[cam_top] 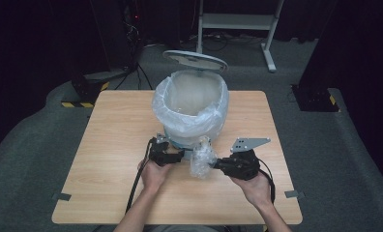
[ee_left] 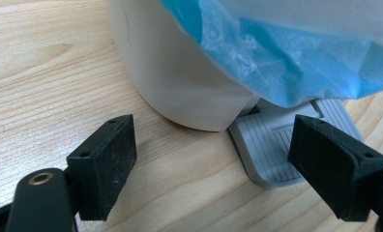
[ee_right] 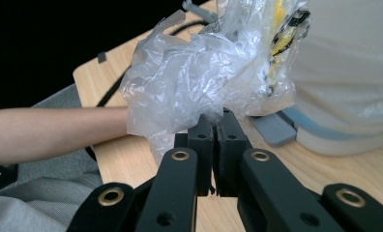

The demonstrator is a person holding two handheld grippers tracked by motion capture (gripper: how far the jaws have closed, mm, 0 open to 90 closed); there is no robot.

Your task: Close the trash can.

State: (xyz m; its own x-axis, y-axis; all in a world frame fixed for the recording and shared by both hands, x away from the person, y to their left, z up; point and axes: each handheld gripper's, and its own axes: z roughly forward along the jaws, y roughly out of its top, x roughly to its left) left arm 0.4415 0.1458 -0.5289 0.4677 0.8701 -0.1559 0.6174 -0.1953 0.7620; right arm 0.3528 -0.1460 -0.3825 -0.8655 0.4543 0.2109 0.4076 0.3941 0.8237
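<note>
Overhead light falls brightly on the tabletop [cam_top: 112, 145] while the surrounding room stays nearly black. The high view is soft and slightly grainy. Both gripper views are sharper, with mild glare on the crumpled plastic [ee_right: 189, 82].

- The wooden worktop [cam_top: 112, 145] is lying beneath the left tongs [cam_top: 174, 153] and the right tongs [cam_top: 216, 165].
- One grey tape tab [cam_top: 61, 196] is sticking to the worktop's corner, well out to the left of the left tongs; a second tape tab [cam_top: 291, 194] is sitting well out to the right of the right tongs.
- A white metal frame [cam_top: 272, 43] is standing on the floor far beyond both tongs.
- A yellow-and-black striped base [cam_top: 85, 92] is resting beyond and left of the left tongs.
- Grey carpet [cam_top: 354, 159] is spreading around the worktop.
</note>
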